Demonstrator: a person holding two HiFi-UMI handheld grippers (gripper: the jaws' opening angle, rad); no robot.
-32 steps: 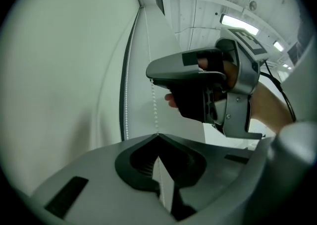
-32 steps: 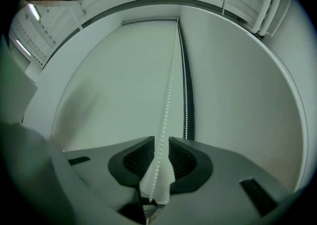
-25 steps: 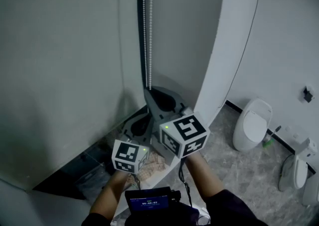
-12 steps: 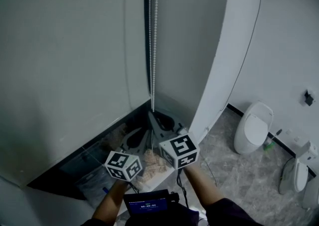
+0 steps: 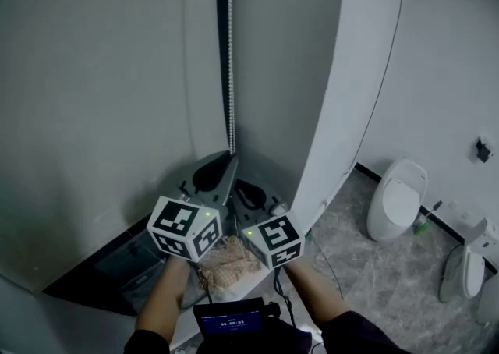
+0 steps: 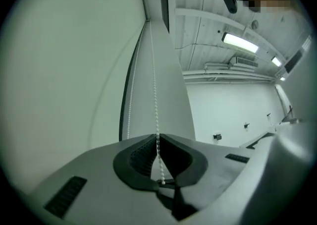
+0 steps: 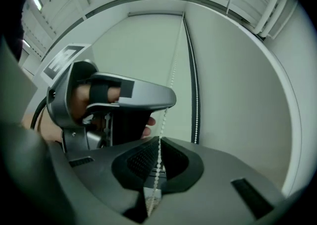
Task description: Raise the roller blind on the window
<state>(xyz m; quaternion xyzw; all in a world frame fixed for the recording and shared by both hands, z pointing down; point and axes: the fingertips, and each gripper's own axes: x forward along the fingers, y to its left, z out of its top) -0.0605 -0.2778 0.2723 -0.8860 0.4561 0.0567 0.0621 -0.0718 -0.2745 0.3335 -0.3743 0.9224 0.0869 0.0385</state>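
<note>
Blind: roller blind [image 5: 93,95] fills 10 o'clock in the head view; a dark strip of glass shows under its lower edge
Chain: bead chain [image 5: 231,72] hangs at 12 o'clock, just beside the blind's edge
Left claw [image 6: 157,142]: pinched onto the chain; the higher grip
Right claw [image 7: 159,142]: closed around the same strand, just below
Handling: probably light, limp and slippery; grip squarely between the pads and pull straight down
Containers: none in play; white urinal [image 5: 396,198] at 3 o'clock, contents unseen
</note>
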